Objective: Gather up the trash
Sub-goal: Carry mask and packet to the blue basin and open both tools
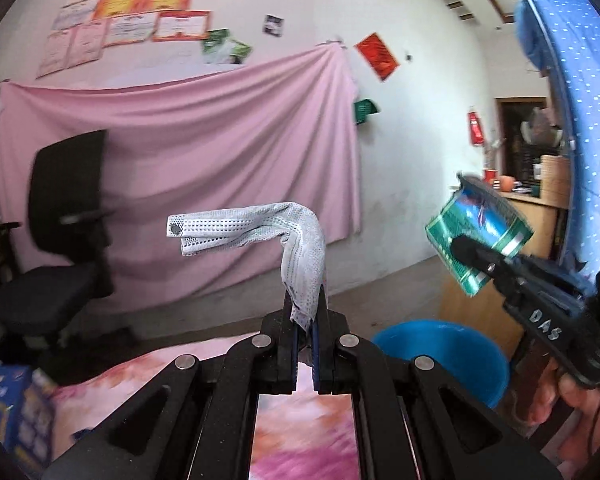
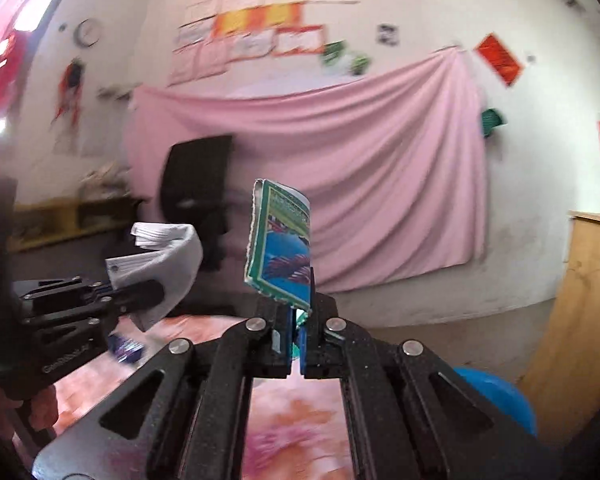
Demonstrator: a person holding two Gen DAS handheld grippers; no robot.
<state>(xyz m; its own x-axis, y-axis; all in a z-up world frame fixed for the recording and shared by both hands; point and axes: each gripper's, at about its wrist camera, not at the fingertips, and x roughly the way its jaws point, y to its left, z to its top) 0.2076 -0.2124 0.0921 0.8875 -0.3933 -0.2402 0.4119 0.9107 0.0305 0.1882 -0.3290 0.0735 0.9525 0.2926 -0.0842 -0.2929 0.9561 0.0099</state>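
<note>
White mask (image 1: 300, 248) clamped in left tool (image 1: 305, 322), green wrapper (image 2: 282, 256) in right tool (image 2: 296, 334); both should be released squarely over blue bin (image 1: 476, 356).

Your left gripper (image 1: 305, 300) pinches a white face mask (image 1: 260, 236), your right gripper (image 1: 466, 250) a green wrapper (image 1: 478, 226) above the blue bin (image 1: 440, 344).
</note>
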